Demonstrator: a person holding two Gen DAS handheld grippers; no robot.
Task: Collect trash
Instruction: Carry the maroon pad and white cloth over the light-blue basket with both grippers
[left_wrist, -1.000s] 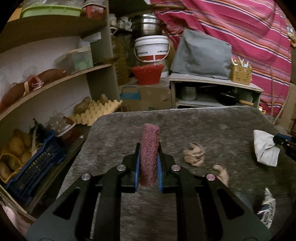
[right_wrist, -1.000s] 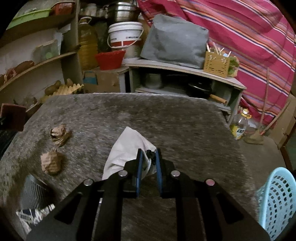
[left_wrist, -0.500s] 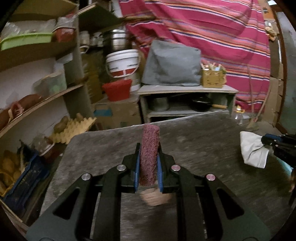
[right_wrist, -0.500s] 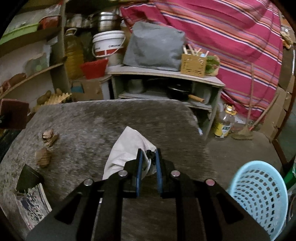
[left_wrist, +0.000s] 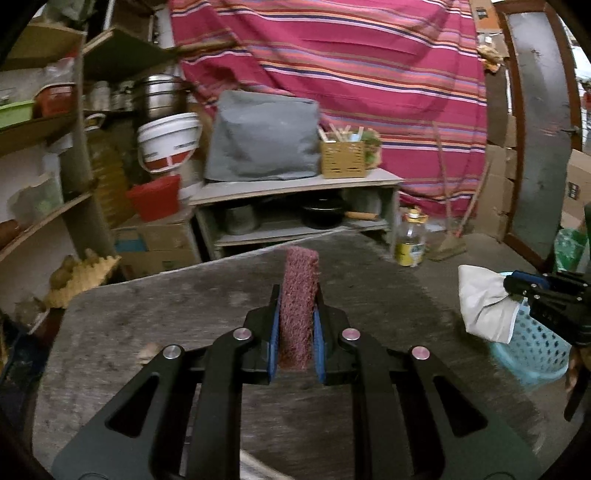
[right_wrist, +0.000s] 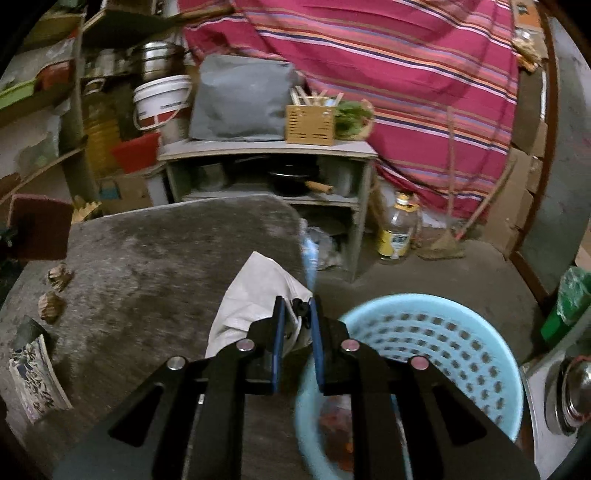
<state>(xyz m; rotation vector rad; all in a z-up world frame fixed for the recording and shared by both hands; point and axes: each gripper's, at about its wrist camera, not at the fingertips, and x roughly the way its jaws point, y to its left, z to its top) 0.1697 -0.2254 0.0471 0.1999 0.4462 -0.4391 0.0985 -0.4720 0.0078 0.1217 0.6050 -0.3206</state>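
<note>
Right tongs (right_wrist: 297, 332) pinch crumpled paper (right_wrist: 255, 295) pointing forward; left tongs (left_wrist: 297, 328) clamp upright scouring pad (left_wrist: 298, 306).

Crumpled white paper (right_wrist: 255, 295) hangs pinched at centre frame, just left of the basket | light-blue perforated basket (right_wrist: 443, 332) sits lower right, orange scraps inside | two brown paper wads (right_wrist: 55, 291) lie on the grey desk (right_wrist: 166, 251) at left | maroon scouring pad (left_wrist: 298, 295) stands upright, centre frame.

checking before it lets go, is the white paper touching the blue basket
Cannot tell. The right wrist view shows the white paper clamped in the right gripper beside the blue basket; the fingers hide any gap.
</note>
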